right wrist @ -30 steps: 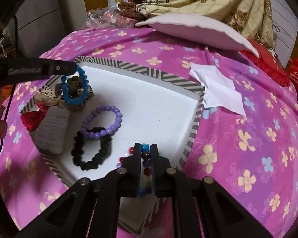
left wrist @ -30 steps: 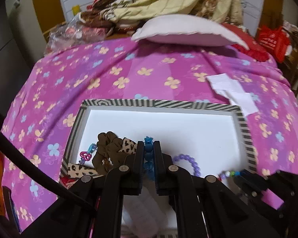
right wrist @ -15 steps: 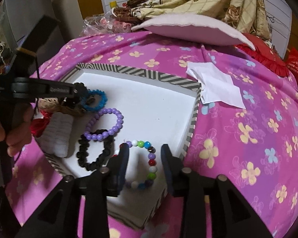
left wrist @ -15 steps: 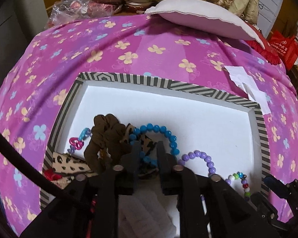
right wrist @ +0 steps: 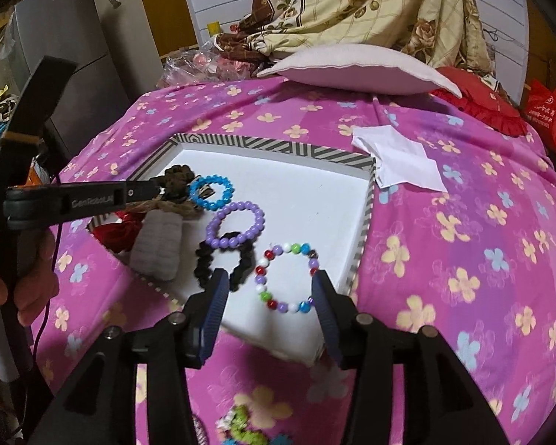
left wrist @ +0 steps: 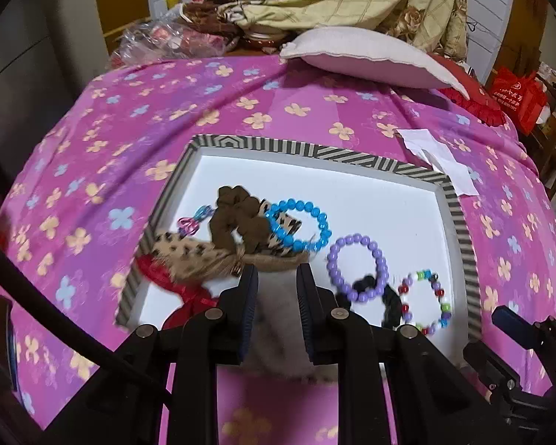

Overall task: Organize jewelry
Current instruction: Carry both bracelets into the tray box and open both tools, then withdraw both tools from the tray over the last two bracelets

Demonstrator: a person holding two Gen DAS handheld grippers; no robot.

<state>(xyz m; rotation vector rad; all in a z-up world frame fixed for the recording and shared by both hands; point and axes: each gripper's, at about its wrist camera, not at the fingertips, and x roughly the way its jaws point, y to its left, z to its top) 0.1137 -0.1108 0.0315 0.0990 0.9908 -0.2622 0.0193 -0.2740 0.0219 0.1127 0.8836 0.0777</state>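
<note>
A striped-rimmed white tray (left wrist: 315, 152) (right wrist: 278, 146) lies on the pink flowered bedspread. In it lie a blue bead bracelet (left wrist: 324, 222) (right wrist: 207, 205), a purple one (left wrist: 380, 259) (right wrist: 237, 205), a multicoloured one (left wrist: 402, 289) (right wrist: 295, 247), a black scrunchie (left wrist: 387, 304) (right wrist: 204, 259), a brown scrunchie (left wrist: 237, 215), a grey scrunchie (right wrist: 157, 244), and leopard and red pieces. My left gripper (left wrist: 276, 274) (right wrist: 159, 185) hovers at the tray's near left, its jaws opening and gripping nothing. My right gripper (right wrist: 270, 285) is opening above the multicoloured bracelet, not pressing it.
White paper (left wrist: 441, 159) (right wrist: 400, 155) lies past the tray's far right corner. A pale pillow (left wrist: 370, 55), a heaped blanket and a plastic bag sit at the bed's far end. A green beaded piece (right wrist: 241, 426) lies on the bedspread near me. A person's hand (right wrist: 29, 282) holds the left gripper.
Both grippers went from shut to open. The left let go of the blue bracelet, the right of the multicoloured one; both bracelets now lie in the tray. Both grippers drew back.
</note>
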